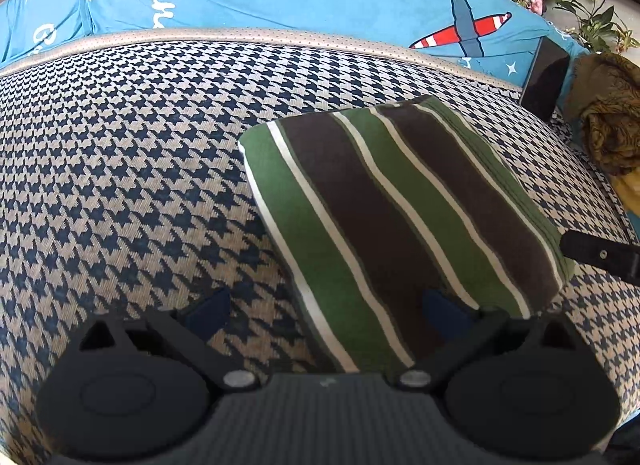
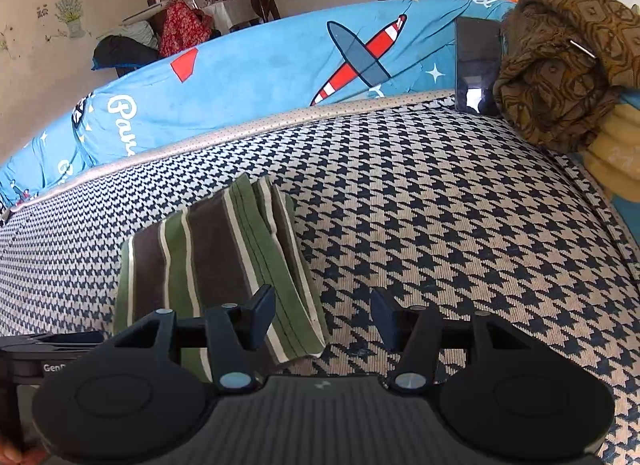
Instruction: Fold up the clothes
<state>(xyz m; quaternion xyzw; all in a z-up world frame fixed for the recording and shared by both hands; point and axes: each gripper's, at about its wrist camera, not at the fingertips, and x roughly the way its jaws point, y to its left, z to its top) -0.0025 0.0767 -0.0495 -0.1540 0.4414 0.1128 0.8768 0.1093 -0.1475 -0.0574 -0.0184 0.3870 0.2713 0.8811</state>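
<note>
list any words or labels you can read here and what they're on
"Par", white cursive, cut off by a fold: on the blue airplane-print blanket, readable in both wrist views.
"Ge" or similar below it: same blanket, cut off, not certain.
"GenR", rest hidden: on the black device at the lower left of the right wrist view.
Wall stickers and pictures: no readable text.
</note>
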